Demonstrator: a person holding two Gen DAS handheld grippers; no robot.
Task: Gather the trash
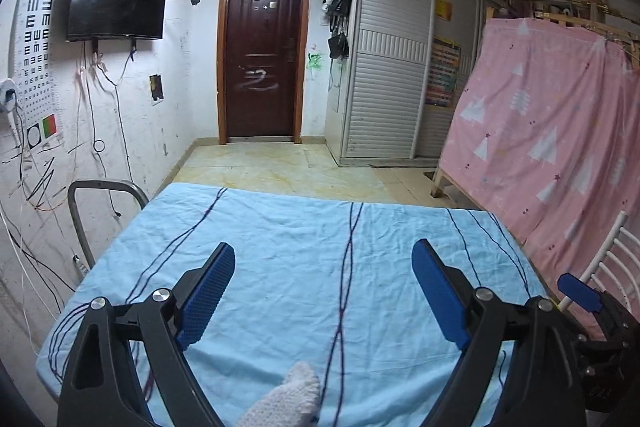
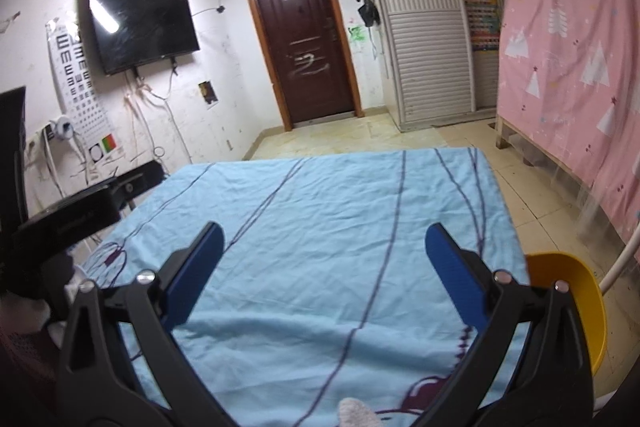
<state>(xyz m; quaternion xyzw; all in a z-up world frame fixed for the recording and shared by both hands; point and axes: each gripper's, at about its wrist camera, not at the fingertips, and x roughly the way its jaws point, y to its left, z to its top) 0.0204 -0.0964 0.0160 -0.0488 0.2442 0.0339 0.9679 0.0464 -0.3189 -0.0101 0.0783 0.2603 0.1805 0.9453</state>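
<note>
I am holding the left hand-held gripper [image 1: 324,263] and right hand-held gripper [image 2: 324,247] with jaws apart and empty above the blue-clothed counter [image 1: 280,227], ready to grasp, though no trash is showing in either view.

Eye chart [image 1: 37,39] on the left wall carried rows of tumbling "E" optotypes (shrinking downward). Brown door [image 1: 262,55] bore a white scrawl resembling "2". Other wall labels were too small to read.
</note>
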